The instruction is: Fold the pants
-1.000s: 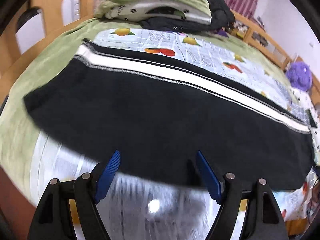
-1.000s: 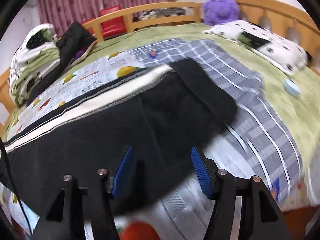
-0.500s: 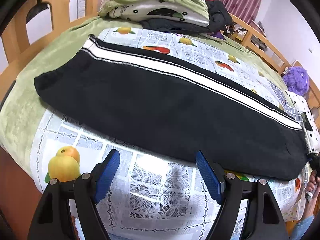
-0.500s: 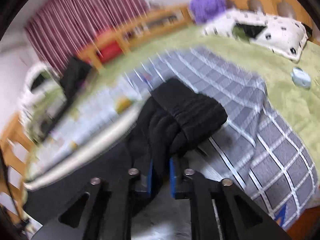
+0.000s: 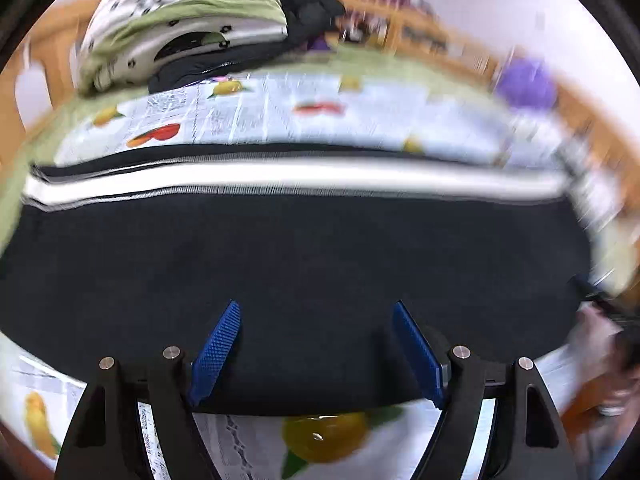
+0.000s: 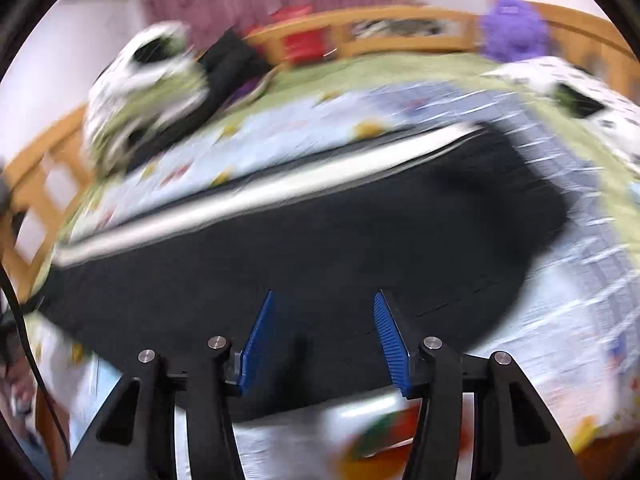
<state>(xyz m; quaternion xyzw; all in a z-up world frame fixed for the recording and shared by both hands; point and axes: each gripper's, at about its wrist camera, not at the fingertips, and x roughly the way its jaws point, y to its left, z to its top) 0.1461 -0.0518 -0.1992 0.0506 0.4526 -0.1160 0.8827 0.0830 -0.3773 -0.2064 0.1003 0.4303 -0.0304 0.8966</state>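
Black pants (image 5: pixel 304 256) lie flat; left tongs (image 5: pixel 316 344) and right tongs (image 6: pixel 324 336) gape apart; no legible writing.

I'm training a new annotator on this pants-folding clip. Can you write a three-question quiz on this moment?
1. True or false: the left gripper is open.
2. What colour is the stripe along the black pants?
A red, B white, C yellow
3. Fill in: the right gripper holds ____.

Key: 1 true. 2 B. 3 nothing; its jaws stand open above the near edge of the pants.
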